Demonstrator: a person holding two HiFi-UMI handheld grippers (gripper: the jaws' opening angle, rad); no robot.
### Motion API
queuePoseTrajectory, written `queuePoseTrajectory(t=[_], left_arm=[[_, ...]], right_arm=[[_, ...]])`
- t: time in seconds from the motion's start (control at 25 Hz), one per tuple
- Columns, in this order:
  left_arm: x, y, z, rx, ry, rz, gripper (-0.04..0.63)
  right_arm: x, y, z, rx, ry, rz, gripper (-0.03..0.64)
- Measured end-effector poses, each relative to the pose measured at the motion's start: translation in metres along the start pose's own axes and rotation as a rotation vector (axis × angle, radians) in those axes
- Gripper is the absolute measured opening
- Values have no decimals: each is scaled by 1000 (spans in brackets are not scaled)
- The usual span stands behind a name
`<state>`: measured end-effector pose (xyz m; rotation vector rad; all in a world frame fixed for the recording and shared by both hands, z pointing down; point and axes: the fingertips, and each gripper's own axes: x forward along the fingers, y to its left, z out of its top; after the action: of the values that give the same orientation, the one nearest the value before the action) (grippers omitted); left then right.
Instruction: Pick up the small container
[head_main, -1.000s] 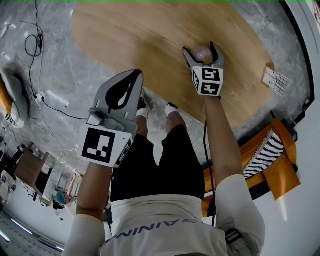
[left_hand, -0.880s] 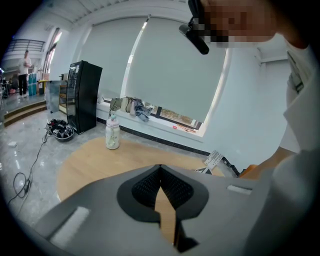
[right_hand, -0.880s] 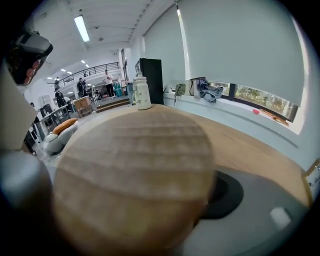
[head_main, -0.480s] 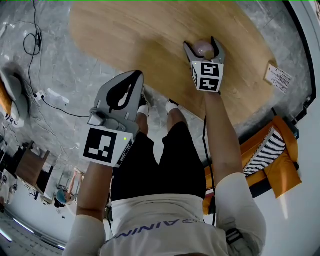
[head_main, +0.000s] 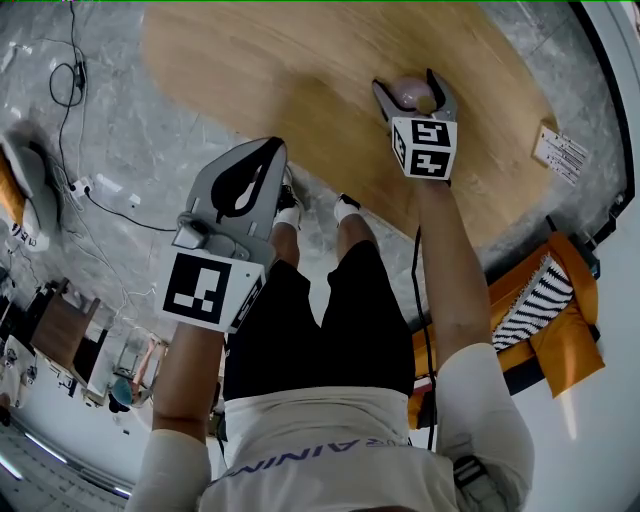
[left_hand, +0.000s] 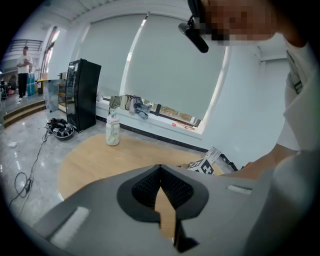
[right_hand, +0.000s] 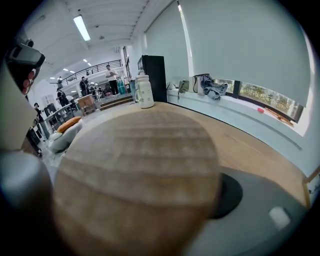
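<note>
The small container (head_main: 410, 93), round with a pale pinkish body and a wooden lid (right_hand: 137, 165), sits between the jaws of my right gripper (head_main: 407, 84) over the oval wooden table (head_main: 270, 70). The jaws press its sides, one on each flank. In the right gripper view the lid fills most of the picture and hides the pads. My left gripper (head_main: 267, 148) hangs off the table's near edge above the floor, jaws together with nothing in them; in the left gripper view its tips (left_hand: 160, 168) meet.
A pale bottle (left_hand: 113, 131) (right_hand: 144, 92) stands at the table's far end. A paper card (head_main: 556, 158) lies on the table's right edge. An orange chair with a striped cushion (head_main: 545, 310) stands at the right. Cables (head_main: 75, 80) run across the grey floor.
My right gripper, with the container between its jaws, has shifted a little farther over the table and to the right. The left gripper has hardly moved.
</note>
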<state>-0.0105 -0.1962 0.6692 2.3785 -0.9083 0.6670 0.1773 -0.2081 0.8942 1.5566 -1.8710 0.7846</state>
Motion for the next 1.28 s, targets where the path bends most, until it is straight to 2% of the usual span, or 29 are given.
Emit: queuePoseTrajectory(t=[0.28,0.64,0.88,1.12,1.28], left_arm=[[-14,3,10,0,-24,8,2],[-44,-16,54,19,-94,10,3],[-79,-48,94,40,-146,-19,2],[-115,-74,151,94,-250,-38,2],[-162,-87,179,97,-293,-27,2]], right_arm=[[-29,9,28,-11,-38,14,431],[-107,23,86,6,-107,23,431],[-194,42,142,-7,-163,39,431],[-290,43,214,0,-270,34,431],[-362,54,244,8,-307,21,431]])
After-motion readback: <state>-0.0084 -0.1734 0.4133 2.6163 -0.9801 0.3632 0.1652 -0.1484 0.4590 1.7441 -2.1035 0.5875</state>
